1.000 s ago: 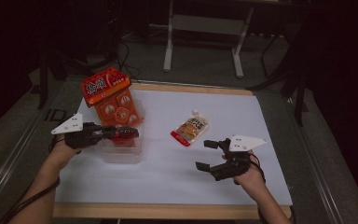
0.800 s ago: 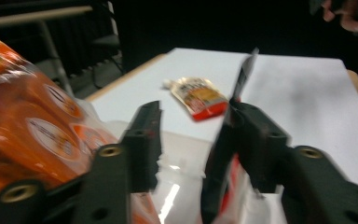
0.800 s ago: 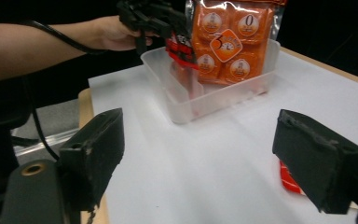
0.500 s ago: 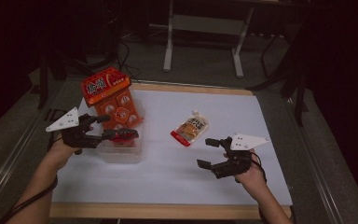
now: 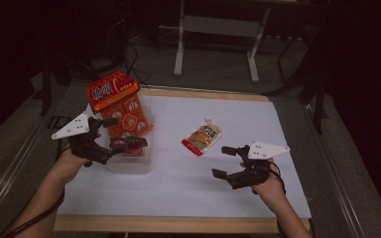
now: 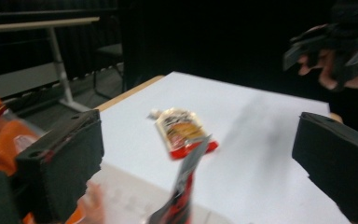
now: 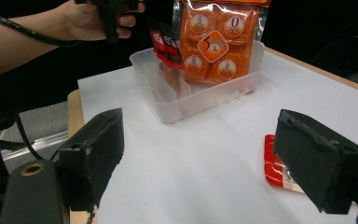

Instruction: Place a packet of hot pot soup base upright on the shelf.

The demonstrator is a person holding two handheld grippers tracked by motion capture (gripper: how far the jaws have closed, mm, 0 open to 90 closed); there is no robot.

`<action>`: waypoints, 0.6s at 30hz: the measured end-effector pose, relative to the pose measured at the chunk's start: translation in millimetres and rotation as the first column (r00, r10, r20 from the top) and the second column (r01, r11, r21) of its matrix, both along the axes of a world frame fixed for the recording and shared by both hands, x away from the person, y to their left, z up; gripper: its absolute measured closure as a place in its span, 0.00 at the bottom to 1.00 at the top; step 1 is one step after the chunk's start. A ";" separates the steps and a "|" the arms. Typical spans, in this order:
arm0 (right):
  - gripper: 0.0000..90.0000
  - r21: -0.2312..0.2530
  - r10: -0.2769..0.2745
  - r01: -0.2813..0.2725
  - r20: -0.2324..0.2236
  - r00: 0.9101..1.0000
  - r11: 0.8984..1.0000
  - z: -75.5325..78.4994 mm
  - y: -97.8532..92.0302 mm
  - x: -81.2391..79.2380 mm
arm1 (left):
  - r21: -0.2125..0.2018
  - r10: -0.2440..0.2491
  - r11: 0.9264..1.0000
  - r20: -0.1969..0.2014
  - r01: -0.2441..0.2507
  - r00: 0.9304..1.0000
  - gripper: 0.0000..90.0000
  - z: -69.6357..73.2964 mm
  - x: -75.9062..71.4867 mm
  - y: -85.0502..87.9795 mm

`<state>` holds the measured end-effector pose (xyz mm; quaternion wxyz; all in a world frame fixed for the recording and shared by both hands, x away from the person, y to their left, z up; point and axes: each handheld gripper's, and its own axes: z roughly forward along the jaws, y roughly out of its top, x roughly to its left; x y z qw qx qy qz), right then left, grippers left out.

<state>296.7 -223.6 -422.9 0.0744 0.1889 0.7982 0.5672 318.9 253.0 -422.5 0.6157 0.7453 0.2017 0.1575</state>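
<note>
Clear rectangular plastic tub point(image 5: 129, 163), left part of white desk point(image 5: 258, 129): holds large orange snack bag point(image 5: 121, 106) upright, small red-black sachet point(image 5: 135, 144) propped inside. Left gripper point(image 5: 113, 133) beside sachet, fingers just opened, empty. Right gripper point(image 5: 224, 161) fingers apart, empty. Orange spouted pouch point(image 5: 202, 139) lies mid-desk.

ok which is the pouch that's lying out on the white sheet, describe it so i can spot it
Start from the white sheet covering the table, then find the clear plastic bin on its left side. The spouted pouch lies flat on the bare sheet to the right of that bin, about mid-table. Unlike the orange packs standing in the bin, it lies alone, pale with a red bottom edge and a small white cap.
</note>
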 end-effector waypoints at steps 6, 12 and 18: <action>0.18 -0.009 0.006 -0.007 -0.054 0.999 1.000 -3.1 -2.9 4.0 | 0.017 -0.024 1.000 -0.001 0.024 1.000 0.02 2.8 -10.5 -12.0; 0.17 -0.018 -0.020 0.019 -0.031 0.999 1.000 -4.0 -5.5 5.8 | 0.004 -0.050 0.999 0.013 0.050 0.999 0.02 7.0 -21.6 -28.3; 0.18 -0.021 -0.072 0.073 0.007 0.997 0.997 -2.9 -10.2 8.1 | -0.003 -0.085 0.996 0.005 0.085 0.996 0.02 5.1 -30.1 -41.9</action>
